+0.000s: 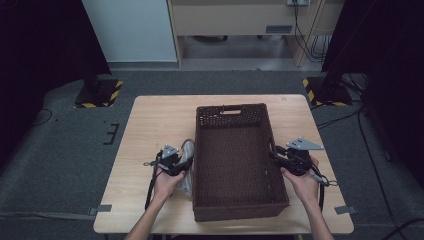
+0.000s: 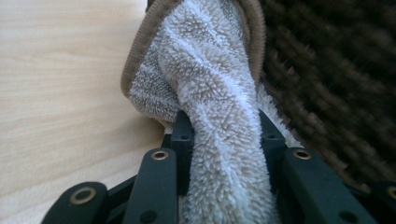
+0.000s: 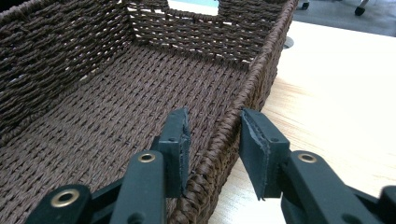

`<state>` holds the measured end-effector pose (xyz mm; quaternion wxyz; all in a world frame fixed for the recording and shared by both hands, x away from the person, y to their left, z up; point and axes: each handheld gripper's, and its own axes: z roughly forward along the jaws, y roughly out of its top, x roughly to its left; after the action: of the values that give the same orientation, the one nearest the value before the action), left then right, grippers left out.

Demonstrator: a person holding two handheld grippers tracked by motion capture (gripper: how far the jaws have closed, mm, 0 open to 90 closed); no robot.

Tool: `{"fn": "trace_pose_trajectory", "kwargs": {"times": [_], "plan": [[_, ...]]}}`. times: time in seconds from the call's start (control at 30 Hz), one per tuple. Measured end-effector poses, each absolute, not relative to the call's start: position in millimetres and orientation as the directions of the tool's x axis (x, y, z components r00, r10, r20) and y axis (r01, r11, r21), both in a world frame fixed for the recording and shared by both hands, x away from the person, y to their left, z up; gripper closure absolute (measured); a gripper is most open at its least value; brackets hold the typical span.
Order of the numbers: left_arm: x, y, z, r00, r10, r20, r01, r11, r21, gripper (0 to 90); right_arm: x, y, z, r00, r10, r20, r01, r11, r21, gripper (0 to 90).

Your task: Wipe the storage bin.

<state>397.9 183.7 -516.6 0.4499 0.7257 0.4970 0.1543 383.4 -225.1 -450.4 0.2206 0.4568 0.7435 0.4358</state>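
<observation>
A pale wooden surface (image 1: 150,125) sits on grey carpet, with dark curtains on both sides and a light cabinet beyond it. On it stands a brown woven basket (image 1: 235,200), its long axis running away from me and the handle cut-out in its far short wall.

I judge the job to be getting the towel (image 2: 210,93) into the basket, and it is only partly done. My left hand-held gripper (image 1: 172,161) is clenched on a bunched fold of that fluffy grey, brown-edged cloth; in the left gripper view the fold runs up between the two jaws. The towel is outside the basket, just beside its left wall and low over the surface. Its gathered length runs roughly along the basket's long side, away from me, with the hemmed end pointing forward past the jaws.

My right hand-held gripper (image 3: 212,140) straddles the basket's right rim, one jaw inside the wall and one outside. The jaws stand a little apart from the weave, so I read it as released rather than gripping.

What is left, as I see it: steady the basket, lift the towel over the left wall and let it go inside. The basket floor is bare so far.
</observation>
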Motion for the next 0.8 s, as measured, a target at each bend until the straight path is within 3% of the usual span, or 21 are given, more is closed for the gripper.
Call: {"fn": "trace_pose_trajectory", "kwargs": {"times": [0.33,0.53,0.67,0.8], "plan": [[364.0,203.2,-447.5,0.554,0.794,-0.251,0.442,-0.025,0.897,66.8,374.3,-226.6,-437.5,-0.513,0.856,0.053,0.459,0.222,0.861,60.7],[340.4,191.7,-454.4,0.572,0.778,-0.26,0.458,-0.04,0.888,66.3,370.1,-223.6,-440.6,-0.519,0.855,0.015,0.503,0.291,0.814,61.3],[340.0,188.8,-465.8,0.56,0.778,-0.286,0.481,-0.025,0.876,66.5,371.7,-221.3,-446.2,-0.498,0.866,0.043,0.527,0.262,0.808,65.3],[346.4,182.1,-458.8,0.56,0.796,-0.232,0.47,-0.074,0.88,69.0,372.6,-215.5,-447.6,-0.464,0.885,0.035,0.544,0.253,0.8,69.2]]}}
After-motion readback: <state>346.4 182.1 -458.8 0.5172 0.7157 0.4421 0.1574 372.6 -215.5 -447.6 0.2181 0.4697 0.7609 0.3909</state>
